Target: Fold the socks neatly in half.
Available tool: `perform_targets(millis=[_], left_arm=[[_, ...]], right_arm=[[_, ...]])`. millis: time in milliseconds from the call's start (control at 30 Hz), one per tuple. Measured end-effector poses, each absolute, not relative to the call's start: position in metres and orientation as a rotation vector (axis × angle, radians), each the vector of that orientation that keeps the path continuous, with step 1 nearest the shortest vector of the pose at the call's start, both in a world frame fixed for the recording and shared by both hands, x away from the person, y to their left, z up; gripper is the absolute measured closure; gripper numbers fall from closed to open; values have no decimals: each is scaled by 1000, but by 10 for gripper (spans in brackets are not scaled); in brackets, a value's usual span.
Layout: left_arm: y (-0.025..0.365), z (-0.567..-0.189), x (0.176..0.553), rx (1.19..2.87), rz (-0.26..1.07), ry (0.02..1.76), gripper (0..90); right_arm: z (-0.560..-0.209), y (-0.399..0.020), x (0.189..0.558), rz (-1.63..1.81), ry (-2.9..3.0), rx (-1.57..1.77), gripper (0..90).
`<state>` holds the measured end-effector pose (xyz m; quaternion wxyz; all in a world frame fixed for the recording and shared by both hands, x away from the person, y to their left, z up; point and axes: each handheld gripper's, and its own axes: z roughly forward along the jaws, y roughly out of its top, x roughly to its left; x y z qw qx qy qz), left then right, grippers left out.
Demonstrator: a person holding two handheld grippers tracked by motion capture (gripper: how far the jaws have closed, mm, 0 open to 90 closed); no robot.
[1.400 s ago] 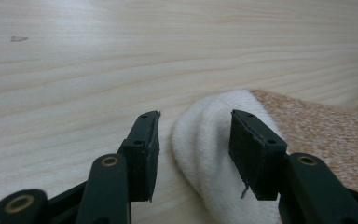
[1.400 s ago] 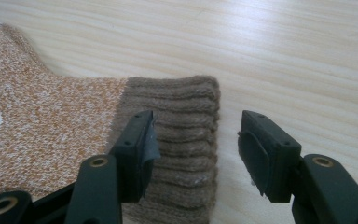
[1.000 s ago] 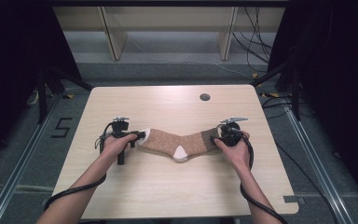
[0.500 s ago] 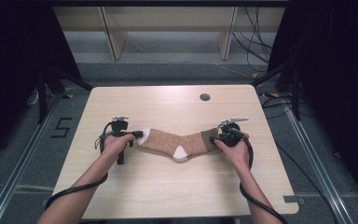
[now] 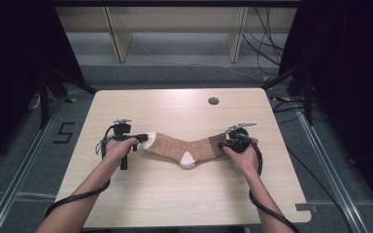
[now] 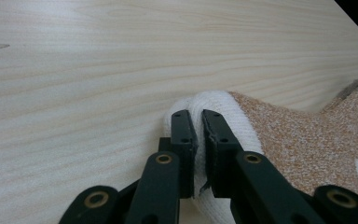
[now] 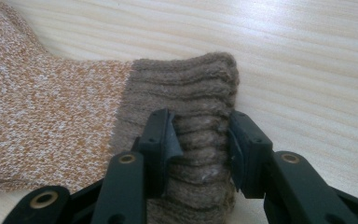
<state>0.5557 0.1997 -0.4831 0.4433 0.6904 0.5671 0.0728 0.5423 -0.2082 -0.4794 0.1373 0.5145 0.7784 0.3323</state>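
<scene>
On my left, the left gripper [image 5: 144, 138] sits at the white toe end of the sock, held in the person's left hand [image 5: 118, 148]. In the left gripper view its black jaws are pinched together on the white knitted toe [image 6: 214, 105], with only a thin fold of fabric between them.

Moving right, I see the speckled orange-brown knitted sock [image 5: 182, 145] lying flat and stretched out across the middle of the pale wooden table [image 5: 175, 194], bent at the white heel patch [image 5: 187, 158], which points toward the person.

Further right, the sock's ribbed grey-brown cuff [image 7: 186, 93] lies at the right gripper [image 5: 227, 143], held in the person's right hand [image 5: 242, 156]. In the right gripper view its jaws stand apart on either side of the cuff, touching the ribbing; I cannot tell whether they actually clamp it.

Beyond the sock, near the table's far edge, I see a small dark round hole [image 5: 213, 101].
</scene>
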Motion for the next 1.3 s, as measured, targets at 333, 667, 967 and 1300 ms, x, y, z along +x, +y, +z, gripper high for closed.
perform_targets(millis=[333, 667, 967, 1300], left_arm=[[201, -470, 553, 1673, 181, 1383, 835], [202, -448, 547, 1632, 202, 1333, 836], [195, -427, 542, 1612, 222, 1278, 837], [189, -414, 540, 1605, 230, 1241, 842]], right_arm=[[-479, -205, 541, 954, 2240, 1493, 630], [-479, -195, 542, 941, 2258, 1495, 630], [-479, -181, 542, 970, 2268, 1504, 633], [-479, -167, 543, 958, 2267, 1466, 643]])
